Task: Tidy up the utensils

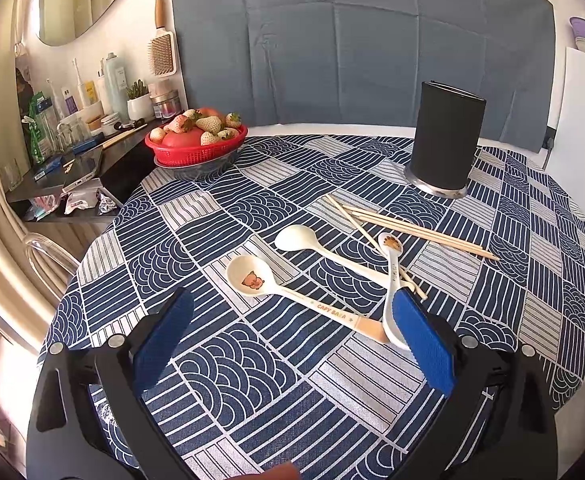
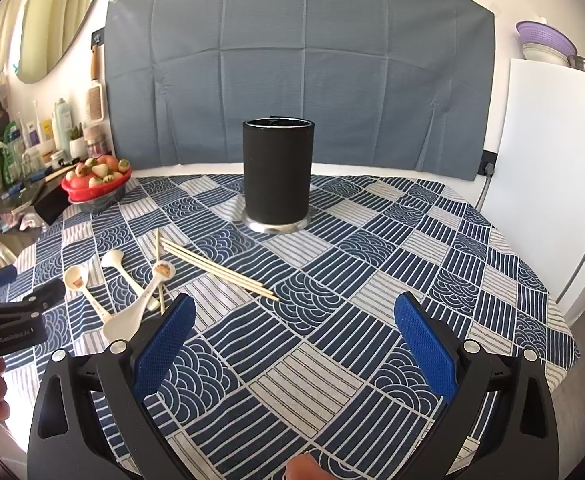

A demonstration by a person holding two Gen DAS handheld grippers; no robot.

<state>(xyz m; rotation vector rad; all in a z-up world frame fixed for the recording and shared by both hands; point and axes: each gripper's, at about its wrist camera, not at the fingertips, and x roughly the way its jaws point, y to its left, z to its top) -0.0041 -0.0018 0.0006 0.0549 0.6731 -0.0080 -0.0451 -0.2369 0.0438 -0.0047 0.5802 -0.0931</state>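
Three cream spoons lie on the patterned tablecloth: one with a bear picture [image 1: 252, 278], a plain one [image 1: 298, 238] and a small one [image 1: 391, 246]. Several wooden chopsticks [image 1: 412, 228] lie beside them. A black cylindrical holder [image 1: 444, 140] stands upright behind them. My left gripper [image 1: 292, 312] is open just in front of the spoons, holding nothing. My right gripper [image 2: 294, 312] is open and empty, facing the holder [image 2: 278, 168], with the spoons [image 2: 132, 292] and chopsticks [image 2: 216, 268] to its left. The left gripper [image 2: 18, 292] shows at the left edge of the right wrist view.
A red basket of strawberries [image 1: 196, 140] stands at the table's far left. A cluttered side shelf [image 1: 72, 152] is left of the table. A white cabinet [image 2: 556, 184] stands to the right. A clear chair back [image 1: 48, 252] is at the table's left edge.
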